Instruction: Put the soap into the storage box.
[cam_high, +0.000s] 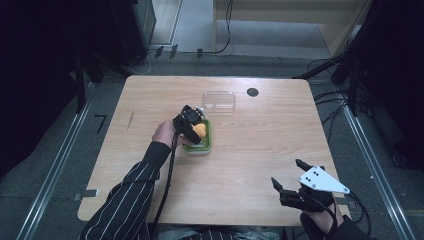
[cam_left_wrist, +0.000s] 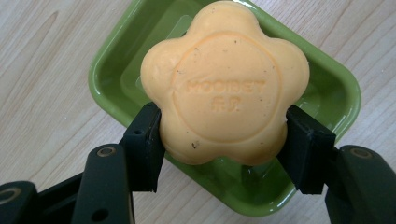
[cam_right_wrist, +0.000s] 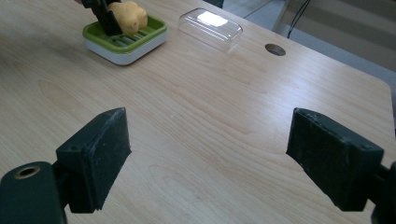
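Jaws of your left gripper (cam_left_wrist: 219, 135) pinch the soap (cam_left_wrist: 224, 84) over the green dish (cam_left_wrist: 107, 74).
Your right gripper (cam_right_wrist: 205, 154): jaws spread, hovering low over bare desk (cam_right_wrist: 210, 102); clear lid (cam_right_wrist: 211, 28) beyond dish.

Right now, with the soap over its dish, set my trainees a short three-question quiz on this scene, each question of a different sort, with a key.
1. True or false: the left gripper is clamped on the orange flower-shaped soap.
2. Where does the clear plastic lid lie? A) on the green soap dish B) on the table beyond the dish C) between the right gripper's jaws
3. Fill in: the right gripper is ____ and holds nothing.

Key: 1 true; 2 B; 3 open
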